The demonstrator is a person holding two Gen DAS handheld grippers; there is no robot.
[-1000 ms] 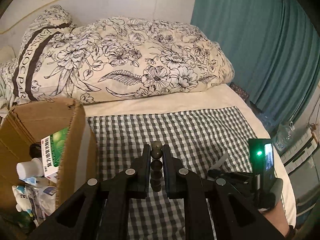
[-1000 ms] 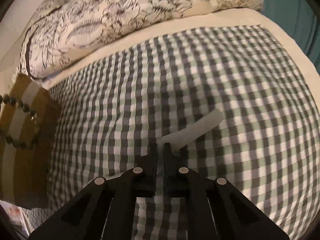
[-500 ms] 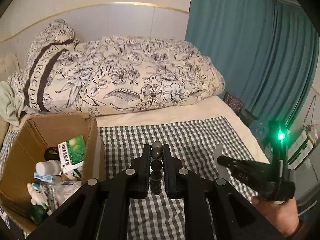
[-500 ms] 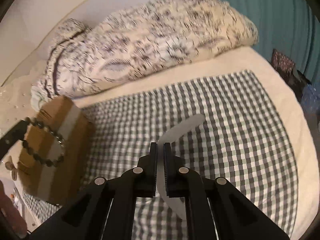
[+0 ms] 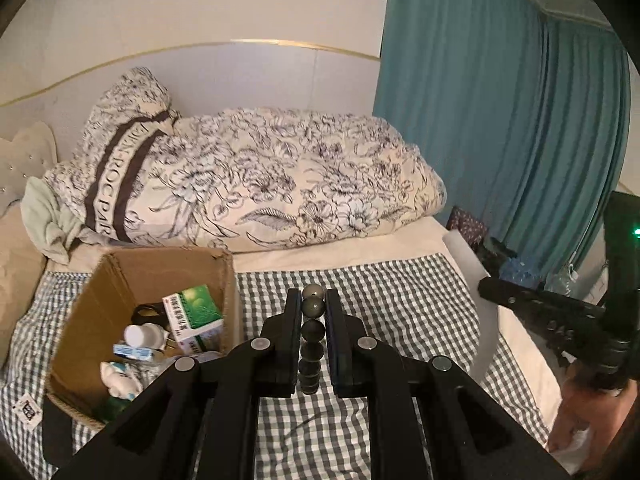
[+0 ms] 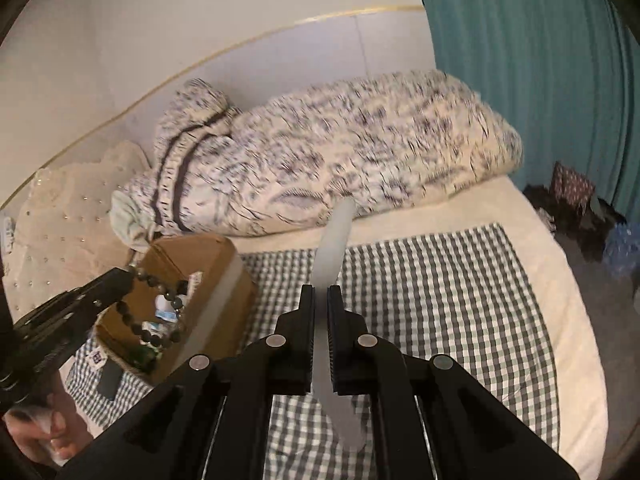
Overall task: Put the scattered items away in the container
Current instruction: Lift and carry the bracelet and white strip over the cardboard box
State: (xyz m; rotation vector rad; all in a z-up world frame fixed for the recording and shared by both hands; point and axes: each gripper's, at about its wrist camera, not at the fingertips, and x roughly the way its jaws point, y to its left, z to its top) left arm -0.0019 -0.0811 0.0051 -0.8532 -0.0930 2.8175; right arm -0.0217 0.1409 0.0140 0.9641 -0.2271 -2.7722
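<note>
While clamped upright, white strip (image 6: 334, 248) runs lengthwise toward quilt (image 6: 360, 152).

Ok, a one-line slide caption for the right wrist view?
Right gripper clamps a pale flat strip above the checked cloth, while the left gripper carries a bead bracelet over the cardboard box.

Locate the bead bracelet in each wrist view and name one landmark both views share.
Left wrist view: the bead bracelet runs up the lower centre, pinched in the left gripper.
Right wrist view: the bracelet hangs as a loop at left centre from that gripper, in front of the box.
Shared landmark: the cardboard box, left of centre on the checked cloth.
</note>
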